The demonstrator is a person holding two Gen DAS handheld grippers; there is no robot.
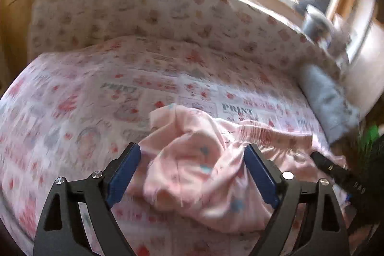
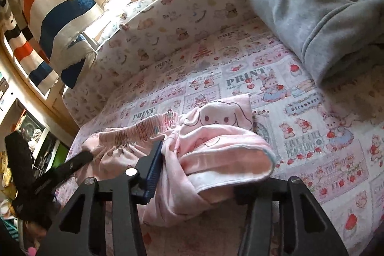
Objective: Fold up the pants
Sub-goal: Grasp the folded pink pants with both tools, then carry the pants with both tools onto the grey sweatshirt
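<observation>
Left wrist view: my left tool (image 1: 192, 172) is spread wide, gripping nothing, w/ the pink pants (image 1: 192, 160) bunched in a heap between its fingers on the bed (image 1: 72, 100). Blurry frame.

Right wrist view: my right tool (image 2: 204, 174) looks open too; cloth drapes over it and hides one finger, so can't tell if it's pinching. Waistband crumpled, legs twisted. I'd say folding's barely begun; pants need flattening first. Grey garment (image 2: 312, 16) lies well apart.

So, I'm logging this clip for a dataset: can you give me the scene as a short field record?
garment: pink pants, bunched, not yet folded
surface: bed sheet with a strawberry and rabbit print
left gripper: open, fingers on either side of the pants
right gripper: open, pants lying between the fingers
other item: grey garment at the far right of the bed
</observation>
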